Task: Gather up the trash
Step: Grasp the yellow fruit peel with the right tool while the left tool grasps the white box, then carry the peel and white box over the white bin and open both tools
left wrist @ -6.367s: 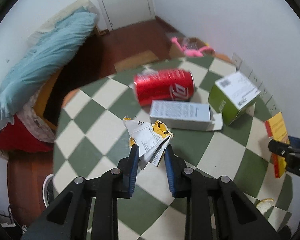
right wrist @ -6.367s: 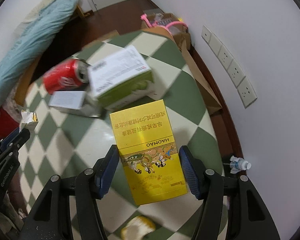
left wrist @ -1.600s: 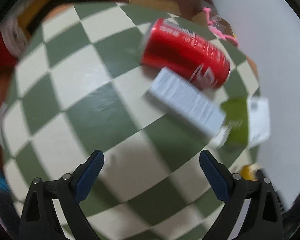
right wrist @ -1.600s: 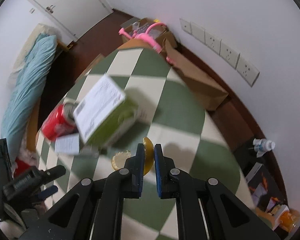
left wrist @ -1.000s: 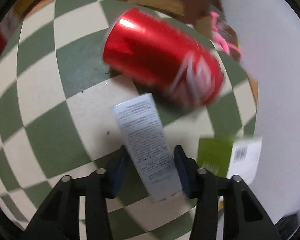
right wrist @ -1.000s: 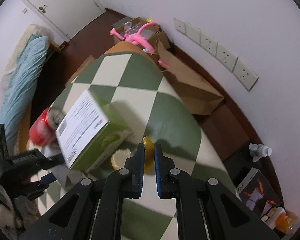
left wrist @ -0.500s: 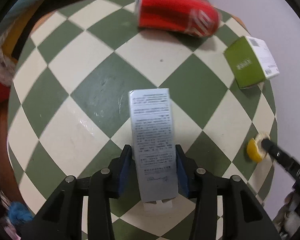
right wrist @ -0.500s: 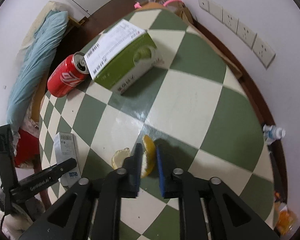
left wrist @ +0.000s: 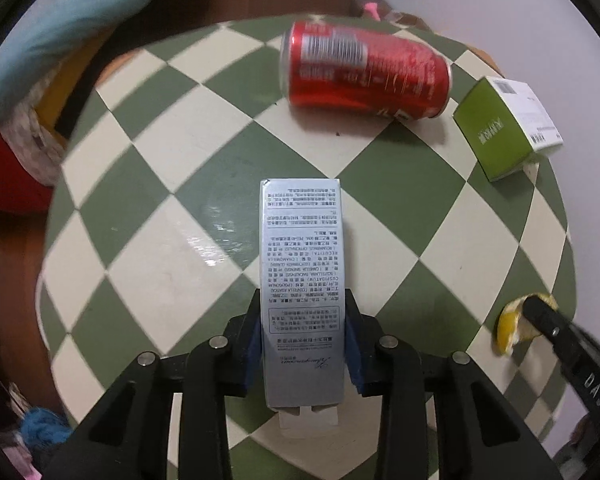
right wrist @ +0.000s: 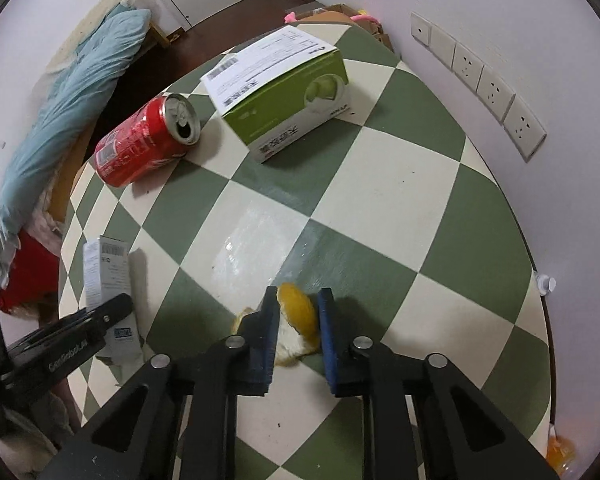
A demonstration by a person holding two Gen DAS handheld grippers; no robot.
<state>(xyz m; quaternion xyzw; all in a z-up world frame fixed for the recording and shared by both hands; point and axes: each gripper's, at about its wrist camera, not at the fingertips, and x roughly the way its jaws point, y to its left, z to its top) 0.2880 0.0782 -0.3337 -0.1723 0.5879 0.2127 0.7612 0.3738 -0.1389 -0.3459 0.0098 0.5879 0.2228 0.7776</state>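
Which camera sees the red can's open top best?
The right wrist view: the red can lies on its side there, its opened top facing the camera. The left wrist view shows only its printed side and barcode.

The left gripper (left wrist: 303, 320) clamps its blue-padded fingers tight on something between them, while the right gripper (right wrist: 299, 312) holds its fingers slightly parted.

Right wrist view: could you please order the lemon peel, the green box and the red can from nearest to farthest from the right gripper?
1. Lemon peel, between the right gripper fingers.
2. Red can, lying on its side, far left. It looks slightly nearer than the box; close call.
3. Green box, at the table's far edge.
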